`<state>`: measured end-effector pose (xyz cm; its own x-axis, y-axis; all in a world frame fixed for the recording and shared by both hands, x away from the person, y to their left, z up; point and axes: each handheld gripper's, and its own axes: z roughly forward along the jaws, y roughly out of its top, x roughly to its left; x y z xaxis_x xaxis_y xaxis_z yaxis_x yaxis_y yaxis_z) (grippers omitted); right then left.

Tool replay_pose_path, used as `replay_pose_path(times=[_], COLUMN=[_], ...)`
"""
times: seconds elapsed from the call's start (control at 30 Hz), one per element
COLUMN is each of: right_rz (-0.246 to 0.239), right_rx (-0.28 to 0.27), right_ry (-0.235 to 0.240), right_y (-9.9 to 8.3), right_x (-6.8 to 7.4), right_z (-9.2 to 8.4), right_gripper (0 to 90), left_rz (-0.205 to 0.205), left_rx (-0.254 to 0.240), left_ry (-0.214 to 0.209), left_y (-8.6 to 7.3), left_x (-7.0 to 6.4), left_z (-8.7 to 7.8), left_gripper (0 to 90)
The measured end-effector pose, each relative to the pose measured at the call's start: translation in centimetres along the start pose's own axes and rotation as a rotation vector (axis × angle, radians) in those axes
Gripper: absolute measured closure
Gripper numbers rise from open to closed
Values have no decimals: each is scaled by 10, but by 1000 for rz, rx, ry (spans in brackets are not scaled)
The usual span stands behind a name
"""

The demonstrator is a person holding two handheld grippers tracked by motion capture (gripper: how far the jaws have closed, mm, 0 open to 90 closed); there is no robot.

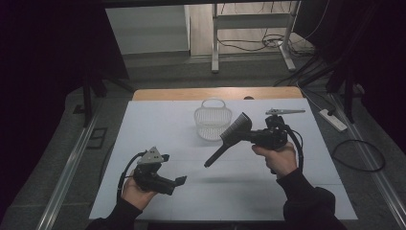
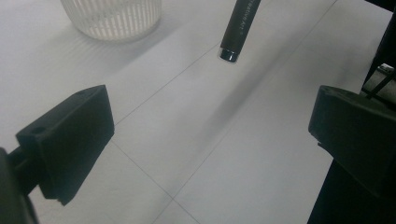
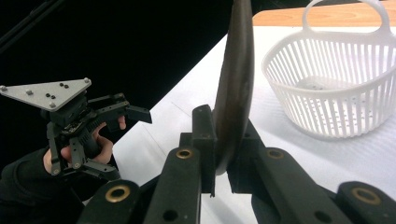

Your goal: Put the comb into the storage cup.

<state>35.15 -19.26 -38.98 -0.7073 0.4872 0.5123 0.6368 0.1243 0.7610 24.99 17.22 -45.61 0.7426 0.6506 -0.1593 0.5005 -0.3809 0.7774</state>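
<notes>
A black hairbrush (image 1: pixel 235 129) hangs above the white table (image 1: pixel 158 134), its handle slanting down to the left. My right gripper (image 1: pixel 249 136) is shut on the brush's head; in the right gripper view the pads pinch the dark head (image 3: pixel 236 84). A white slatted basket (image 1: pixel 210 122) stands just behind the brush and looks empty (image 3: pixel 336 79). My left gripper (image 1: pixel 173 168) is near the front left, open, with nothing between its jaws. The left gripper view shows the handle tip (image 2: pixel 231 46) floating ahead of the left gripper (image 2: pixel 210 135), and the basket (image 2: pixel 112 18) is at the top.
A wooden strip (image 1: pixel 215 93) runs along the table's far edge. On the floor, a white power strip (image 1: pixel 332 120) and cables lie to the right, and a metal frame (image 1: pixel 215 43) stands behind the table. Dark curtains hang on both sides.
</notes>
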Motion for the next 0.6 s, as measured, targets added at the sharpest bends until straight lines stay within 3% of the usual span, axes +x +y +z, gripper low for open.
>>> replay_pose_path(times=[0.6], right_rz=[-16], right_rx=[-18], right_ry=[-33], right_y=[9], right_x=[-2], right_z=[-5], right_gripper=[835], left_rz=[-53], left_rx=[-14], left_ry=[32], left_y=[-20], left_x=[8], left_z=[-25], left_gripper=[0])
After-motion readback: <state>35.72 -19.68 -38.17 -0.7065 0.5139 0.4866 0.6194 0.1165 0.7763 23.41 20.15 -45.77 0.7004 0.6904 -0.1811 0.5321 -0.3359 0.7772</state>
